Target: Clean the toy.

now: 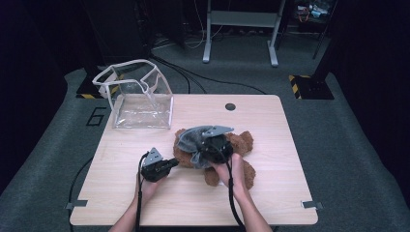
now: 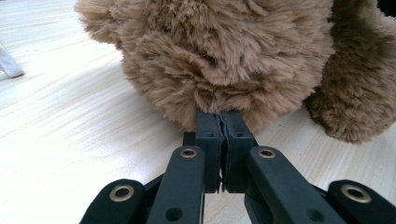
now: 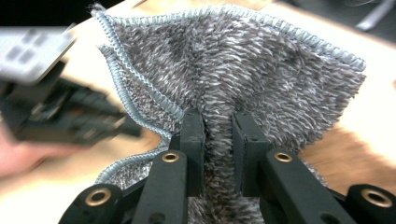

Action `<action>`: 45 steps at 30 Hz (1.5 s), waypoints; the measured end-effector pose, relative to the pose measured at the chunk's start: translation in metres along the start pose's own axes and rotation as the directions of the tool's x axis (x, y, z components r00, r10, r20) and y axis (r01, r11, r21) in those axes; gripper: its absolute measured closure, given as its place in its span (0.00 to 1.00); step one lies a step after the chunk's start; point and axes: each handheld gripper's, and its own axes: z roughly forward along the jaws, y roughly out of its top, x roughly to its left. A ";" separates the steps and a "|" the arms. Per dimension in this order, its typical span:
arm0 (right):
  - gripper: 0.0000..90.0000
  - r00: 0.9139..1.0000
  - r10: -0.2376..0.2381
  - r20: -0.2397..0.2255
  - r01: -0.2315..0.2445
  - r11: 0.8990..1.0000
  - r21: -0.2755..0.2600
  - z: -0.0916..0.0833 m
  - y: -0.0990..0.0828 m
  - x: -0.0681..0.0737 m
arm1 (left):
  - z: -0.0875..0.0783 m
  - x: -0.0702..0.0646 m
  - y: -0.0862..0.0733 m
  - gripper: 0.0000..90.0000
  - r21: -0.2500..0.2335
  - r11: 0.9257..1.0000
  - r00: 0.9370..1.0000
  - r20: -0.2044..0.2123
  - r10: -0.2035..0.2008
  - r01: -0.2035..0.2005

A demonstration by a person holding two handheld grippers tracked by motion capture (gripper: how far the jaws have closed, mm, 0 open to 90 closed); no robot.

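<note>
Grey cloth (image 3: 224,70) is pinched by right gripper (image 3: 218,140), bunched at 12 o'clock over teddy bear (image 2: 219,51); bear's fur is nipped by left gripper (image 2: 220,121), jaws pressed together, bear at 12 o'clock.

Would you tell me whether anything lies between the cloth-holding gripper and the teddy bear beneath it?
Nothing separate shows. The right gripper is clamped on the grey cloth, bunched over the teddy bear. The left gripper is pinched on the bear's fur at the side.

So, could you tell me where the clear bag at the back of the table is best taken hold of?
Probably the clear bag by its white-edged rim, from above: it stands upright with its mouth open, and the rim is stiffer than the flat, slippery walls.
</note>
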 end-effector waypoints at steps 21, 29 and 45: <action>0.85 0.985 0.039 0.169 -0.052 0.996 0.077 0.020 0.012 -0.050 | 0.000 -0.001 0.000 0.98 -0.006 1.000 1.000 -0.001 -0.006 0.006; 0.85 0.984 0.062 0.166 -0.074 0.995 0.067 0.018 0.031 -0.059 | 0.000 -0.001 0.000 0.98 -0.002 1.000 1.000 0.003 -0.007 0.007; 0.85 0.971 -0.014 0.240 -0.039 0.976 0.216 0.023 0.019 -0.085 | 0.000 -0.001 0.000 0.98 -0.003 1.000 1.000 0.002 0.004 -0.004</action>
